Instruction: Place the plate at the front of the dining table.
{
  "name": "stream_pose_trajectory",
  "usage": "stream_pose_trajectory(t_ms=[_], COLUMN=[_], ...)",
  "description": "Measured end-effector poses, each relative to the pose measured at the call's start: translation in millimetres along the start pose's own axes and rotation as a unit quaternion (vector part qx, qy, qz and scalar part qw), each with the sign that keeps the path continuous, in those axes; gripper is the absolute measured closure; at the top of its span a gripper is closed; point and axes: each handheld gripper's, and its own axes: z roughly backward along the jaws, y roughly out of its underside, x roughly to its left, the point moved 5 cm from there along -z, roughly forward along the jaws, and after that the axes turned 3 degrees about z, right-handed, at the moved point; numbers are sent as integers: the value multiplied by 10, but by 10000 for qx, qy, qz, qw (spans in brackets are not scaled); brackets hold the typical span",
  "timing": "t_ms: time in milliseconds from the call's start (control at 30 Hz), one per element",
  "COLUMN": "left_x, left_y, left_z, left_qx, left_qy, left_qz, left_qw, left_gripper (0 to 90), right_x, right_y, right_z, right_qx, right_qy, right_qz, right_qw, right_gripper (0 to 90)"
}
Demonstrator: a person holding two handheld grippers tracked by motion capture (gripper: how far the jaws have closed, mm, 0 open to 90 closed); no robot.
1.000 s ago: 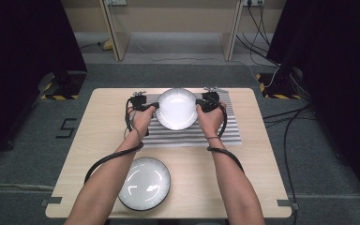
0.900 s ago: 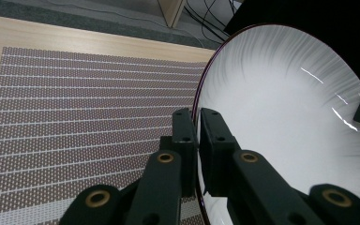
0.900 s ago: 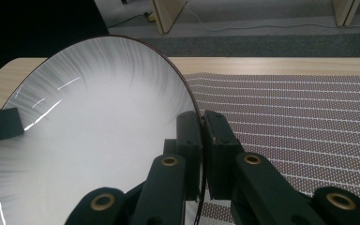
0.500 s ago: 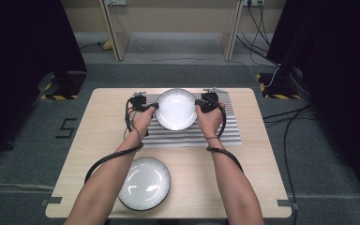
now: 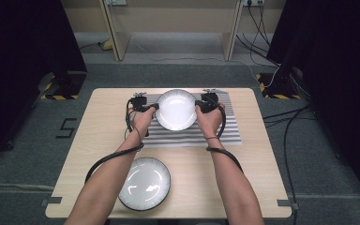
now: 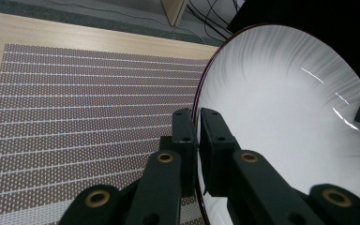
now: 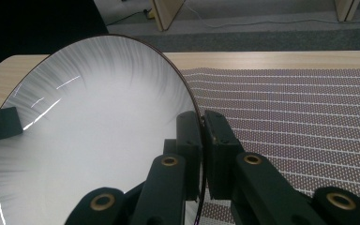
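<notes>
A white plate (image 5: 176, 109) with a dark rim is held above a striped placemat (image 5: 225, 133) at the far middle of the table. My left gripper (image 5: 153, 108) is shut on the plate's left rim, and my right gripper (image 5: 199, 106) is shut on its right rim. In the left gripper view the two black jaws clamp the plate (image 6: 281, 112) edge at the gripper (image 6: 198, 123) tips, with the mat (image 6: 84, 117) beneath. In the right gripper view the jaws pinch the plate (image 7: 98, 126) rim at the gripper (image 7: 201, 129) tips, and the other jaw tip shows at the far left.
A second plate (image 5: 145, 183), grey-white with a dark rim, lies on the wooden table (image 5: 258, 178) near the front edge, between the forearms. Black cables loop from both grippers along the arms. Dark cabinets stand on the floor to both sides.
</notes>
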Motion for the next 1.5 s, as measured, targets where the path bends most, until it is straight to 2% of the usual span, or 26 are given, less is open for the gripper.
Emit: stream_pose_trajectory(t_ms=[1500], left_x=[79], left_y=[104], left_z=[-88], left_qx=[203], left_qy=[-95], left_qz=[22], left_qw=[9997], left_gripper=[844], right_x=[-14], right_y=[121], right_z=[-118], right_qx=[189], right_qy=[39], right_qz=[-54], right_qw=[9998], right_gripper=[860])
